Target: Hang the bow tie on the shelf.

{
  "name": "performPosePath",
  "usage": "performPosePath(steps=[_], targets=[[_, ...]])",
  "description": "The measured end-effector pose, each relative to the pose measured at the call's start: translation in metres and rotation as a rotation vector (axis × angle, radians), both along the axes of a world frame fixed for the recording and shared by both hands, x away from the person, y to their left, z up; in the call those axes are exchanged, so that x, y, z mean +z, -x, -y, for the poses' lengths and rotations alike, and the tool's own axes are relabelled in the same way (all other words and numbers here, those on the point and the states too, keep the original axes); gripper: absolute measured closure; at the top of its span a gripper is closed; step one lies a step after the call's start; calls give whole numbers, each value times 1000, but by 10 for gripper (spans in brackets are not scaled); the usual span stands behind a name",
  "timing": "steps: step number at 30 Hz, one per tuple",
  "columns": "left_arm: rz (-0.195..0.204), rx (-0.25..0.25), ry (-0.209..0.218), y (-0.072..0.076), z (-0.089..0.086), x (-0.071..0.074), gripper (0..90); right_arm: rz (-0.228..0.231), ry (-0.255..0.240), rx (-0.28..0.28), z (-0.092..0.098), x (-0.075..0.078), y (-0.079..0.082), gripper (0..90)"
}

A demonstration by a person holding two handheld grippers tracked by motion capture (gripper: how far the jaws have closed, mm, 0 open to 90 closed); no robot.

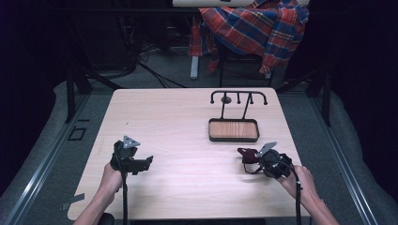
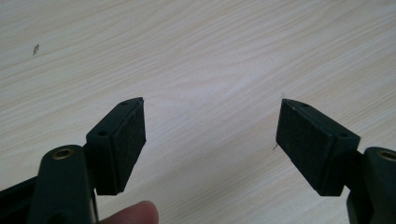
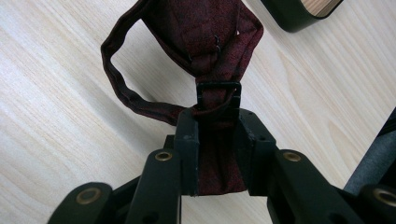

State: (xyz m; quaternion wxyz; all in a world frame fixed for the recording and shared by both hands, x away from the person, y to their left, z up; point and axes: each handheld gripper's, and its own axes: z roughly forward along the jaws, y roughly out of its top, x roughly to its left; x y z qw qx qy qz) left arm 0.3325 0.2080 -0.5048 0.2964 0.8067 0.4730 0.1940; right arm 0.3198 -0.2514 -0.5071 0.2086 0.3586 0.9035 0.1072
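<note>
Dark red fabric, a bow tie [image 3: 205,32] with a strap loop and a black slide buckle [image 3: 218,95], is pinched between the fingers [image 3: 187,140] of the right gripper [image 1: 249,159]. In the right gripper view the cloth is clamped just behind the buckle, with the bow and loop hanging forward over the bench [image 1: 187,140]. In the high view the tie sits at the front of that gripper, low over the bench, near the front right corner of the wooden tray [image 1: 233,130] but apart from it.

The left gripper [image 1: 141,164] rests over the bench at the left, well apart from the tie. Its fingers [image 2: 126,140] stand spread, with nothing but bare bench between them.

Behind the tray rises a black hook rack [image 1: 238,96]; its hooks look unoccupied, though one small dark shape near the left end cannot be identified.

Status, as judged: the pick-up is done. Placement is still outstanding, probably on a hook or in the tray. The strap loop is the likely hanging point, and the free left gripper is available to spread it.
</note>
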Motion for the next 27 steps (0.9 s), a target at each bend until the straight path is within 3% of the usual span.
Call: performPosePath(steps=[12,13,20,26,27], targets=[[-15,9,13,0,-3,-1,187,13,-8,-14,4,4,-3,720],[-22,15,21,0,-4,-1,174,27,-33,-27,5,4,-5,720],[-31,53,19,-1,-8,-2,158,47,-40,-41,7,8,-12,720],[-29,49,17,1,-8,-1,156,64,-40,-59,10,10,-13,720],[-34,48,17,1,-9,-1,158,79,-58,-72,10,13,-13,720]])
